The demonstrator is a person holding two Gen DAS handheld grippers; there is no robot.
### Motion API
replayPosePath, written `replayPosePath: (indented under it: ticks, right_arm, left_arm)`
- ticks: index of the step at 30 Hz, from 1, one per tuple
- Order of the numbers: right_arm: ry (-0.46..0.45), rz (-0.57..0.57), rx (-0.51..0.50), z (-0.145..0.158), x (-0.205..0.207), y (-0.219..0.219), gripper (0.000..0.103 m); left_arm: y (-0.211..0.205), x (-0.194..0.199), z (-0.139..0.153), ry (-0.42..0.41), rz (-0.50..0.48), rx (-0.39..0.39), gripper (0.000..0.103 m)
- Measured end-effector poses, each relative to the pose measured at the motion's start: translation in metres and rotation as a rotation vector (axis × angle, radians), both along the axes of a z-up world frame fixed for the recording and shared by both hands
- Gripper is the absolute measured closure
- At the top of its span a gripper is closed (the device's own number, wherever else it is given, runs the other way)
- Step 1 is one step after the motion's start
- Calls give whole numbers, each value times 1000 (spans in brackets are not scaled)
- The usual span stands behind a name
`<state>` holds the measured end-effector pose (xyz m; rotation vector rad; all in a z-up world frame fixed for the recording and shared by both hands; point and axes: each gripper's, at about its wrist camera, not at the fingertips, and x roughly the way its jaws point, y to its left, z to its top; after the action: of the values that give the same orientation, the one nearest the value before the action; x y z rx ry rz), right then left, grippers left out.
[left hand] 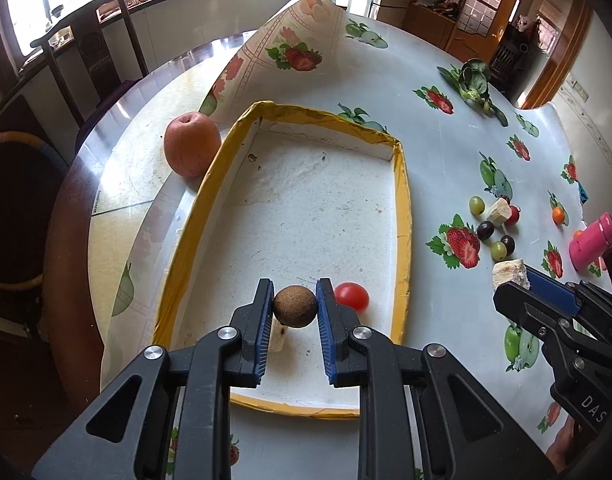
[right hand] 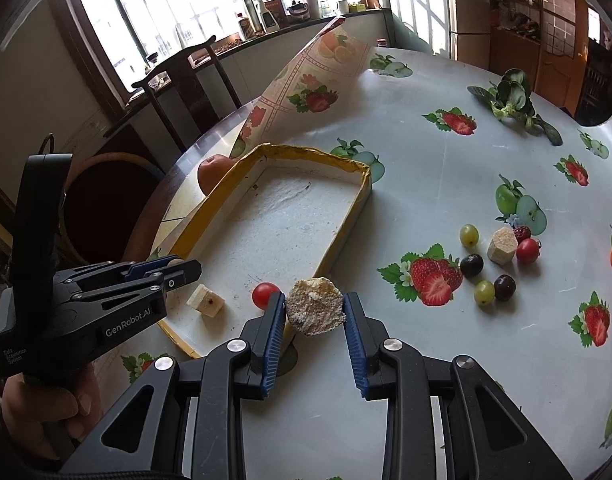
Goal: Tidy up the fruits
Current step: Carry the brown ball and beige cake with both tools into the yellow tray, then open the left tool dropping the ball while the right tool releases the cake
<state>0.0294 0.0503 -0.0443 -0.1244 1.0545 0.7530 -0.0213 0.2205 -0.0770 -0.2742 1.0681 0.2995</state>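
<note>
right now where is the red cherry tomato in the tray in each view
Left wrist: the red cherry tomato lies low and centre-right in the picture, inside the tray near its right wall.
Right wrist: the tomato lies lower centre-left, inside the tray's near corner.
Shared landmark: the apple outside the tray's far left wall.

A home dining room next to a kitchen: a round surface [right hand: 445,184] under a fruit-printed oilcloth, a dark wooden chair [left hand: 86,48] at its far edge, a windowsill counter [right hand: 290,28] with kettle, bottles and cooker, and wooden cabinets [left hand: 477,0].
</note>
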Motion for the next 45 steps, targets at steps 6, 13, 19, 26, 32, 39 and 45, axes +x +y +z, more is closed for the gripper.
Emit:
replayPosePath:
  ticks: [6, 13, 19, 26, 32, 39, 45]
  right_arm:
    - [21, 34, 11, -9, 10, 31, 73]
    - [40, 92, -11, -32, 27, 77, 73]
    - [73, 116, -64, -67, 40, 102, 73]
    - [97, 139, -101, -94, 44, 114, 73]
    - [108, 145, -122, -106, 47, 116, 70]
    - [103, 145, -124, -101, 49, 111, 65]
    - [79, 119, -70, -75, 47, 93, 56]
  left_arm:
    - [22, 10, -10, 14, 33, -7, 84]
    - [35, 21, -36, 60, 51, -26, 84]
    - [36, 32, -56, 96, 40, -25, 84]
    - [36, 39, -74, 132, 27, -18, 84]
    - [33, 40, -84, 145, 30, -16, 83]
    - [34, 36, -77, 143, 58, -22, 63]
    - [26, 30, -59, 118, 50, -9, 63]
